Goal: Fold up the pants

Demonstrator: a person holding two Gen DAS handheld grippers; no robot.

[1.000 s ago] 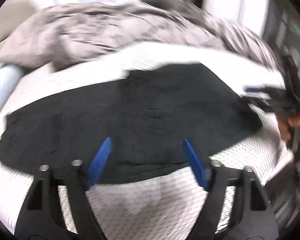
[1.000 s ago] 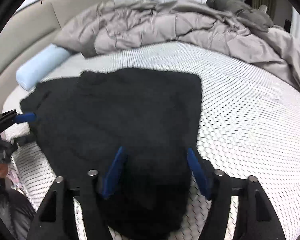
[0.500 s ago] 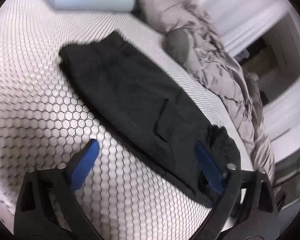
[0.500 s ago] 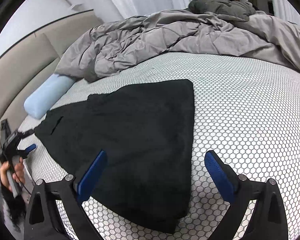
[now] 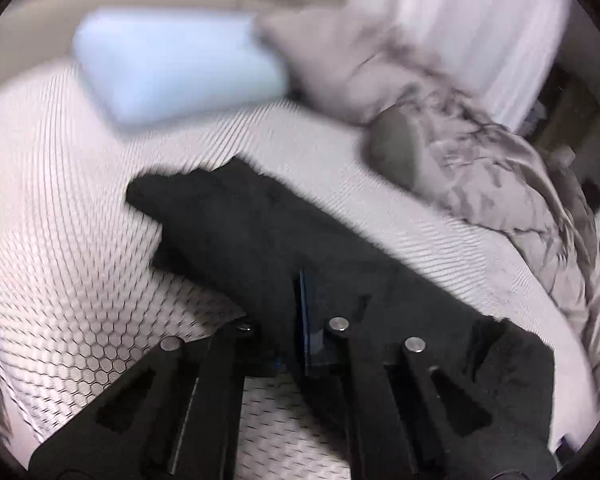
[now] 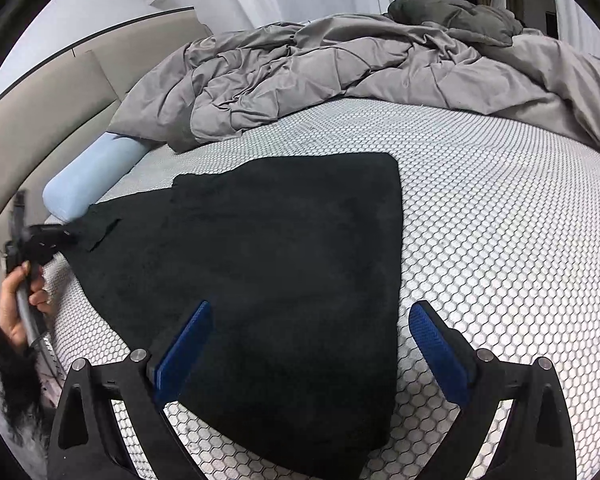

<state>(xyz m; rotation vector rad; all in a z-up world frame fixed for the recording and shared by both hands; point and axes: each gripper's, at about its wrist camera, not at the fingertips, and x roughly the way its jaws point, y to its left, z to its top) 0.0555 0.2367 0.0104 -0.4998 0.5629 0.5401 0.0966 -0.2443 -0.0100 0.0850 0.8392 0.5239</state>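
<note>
- Black pants (image 6: 268, 272) spread flat on the honeycomb-patterned bed (image 6: 500, 240), near side of the mattress, already doubled leg over leg by the look of it.
- Left gripper (image 5: 304, 320) down at the left end of the cloth, jaws pressed together with dark fabric pinched between them; blurred view, so depth of the bite unclear.
- Same gripper visible at the far left of the right wrist view, hand (image 6: 18, 300) wrapped round its handle.
- Right gripper (image 6: 312, 344) hovering over the near edge, jaws wide, blue pads (image 6: 184, 344) straddling cloth, nothing held.
- Likely step: bringing the left end across toward the right for the next fold.
- For a clean fold: lift low, keep both layers pinched, keep the near edge straight.
- Worth pinning or gripping the near edge with the right jaws before the carry-over, to stop the whole piece sliding.
- Grey duvet (image 6: 340, 72) and pale blue bolster (image 6: 92, 176) at the far side, well apart from the work.
</note>
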